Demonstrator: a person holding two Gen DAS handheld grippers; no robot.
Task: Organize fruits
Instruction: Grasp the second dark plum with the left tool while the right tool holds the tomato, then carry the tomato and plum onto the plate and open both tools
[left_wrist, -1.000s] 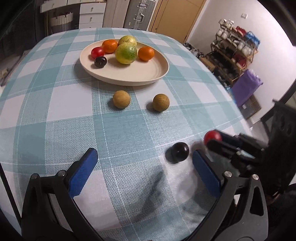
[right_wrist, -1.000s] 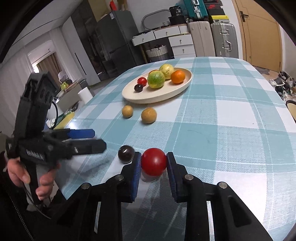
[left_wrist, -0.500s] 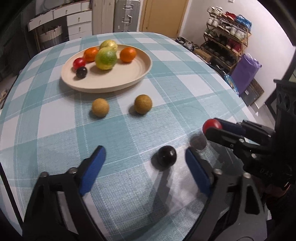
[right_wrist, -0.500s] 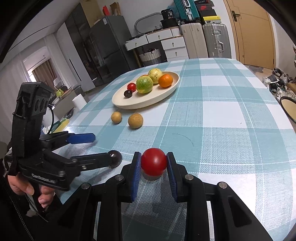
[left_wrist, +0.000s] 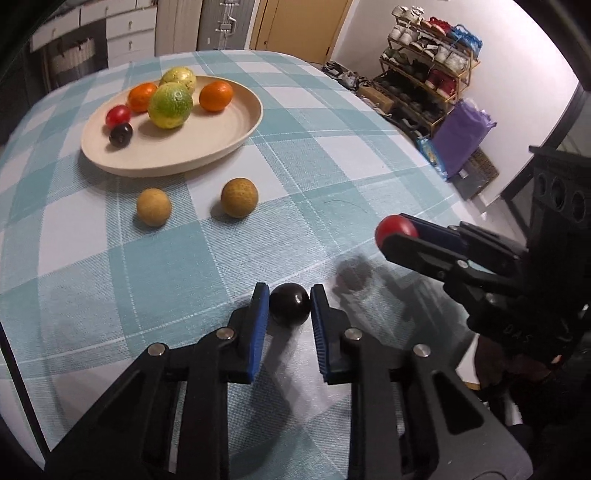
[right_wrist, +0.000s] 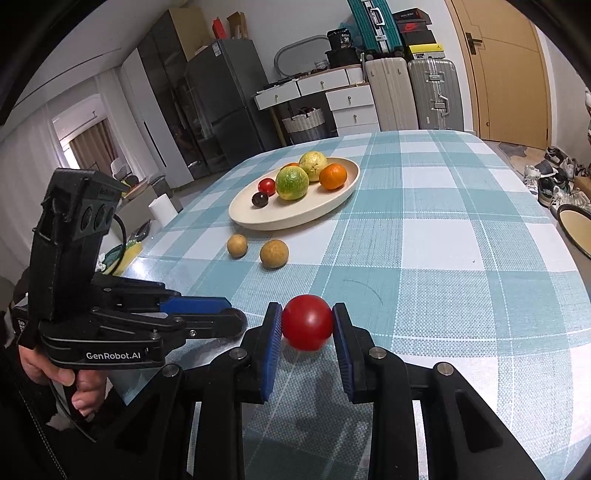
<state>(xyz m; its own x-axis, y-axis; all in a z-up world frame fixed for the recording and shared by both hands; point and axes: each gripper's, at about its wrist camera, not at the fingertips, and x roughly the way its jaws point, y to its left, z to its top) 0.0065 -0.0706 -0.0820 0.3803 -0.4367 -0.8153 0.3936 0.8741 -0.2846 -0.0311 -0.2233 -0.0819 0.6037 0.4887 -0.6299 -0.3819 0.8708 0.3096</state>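
Near table edge, my left gripper pinches dark plum on cloth; my right gripper clamps red tomato, lifted, both bound for far plate, I reckon.

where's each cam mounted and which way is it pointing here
Left wrist: on the left gripper, looking across the table at the dark plum between its fingers; the right gripper enters from the right.
Right wrist: on the right gripper, facing the plate and cabinets, red tomato in its pads; the left gripper and hand show.
Shared: plate, two tan fruits, checked tablecloth.
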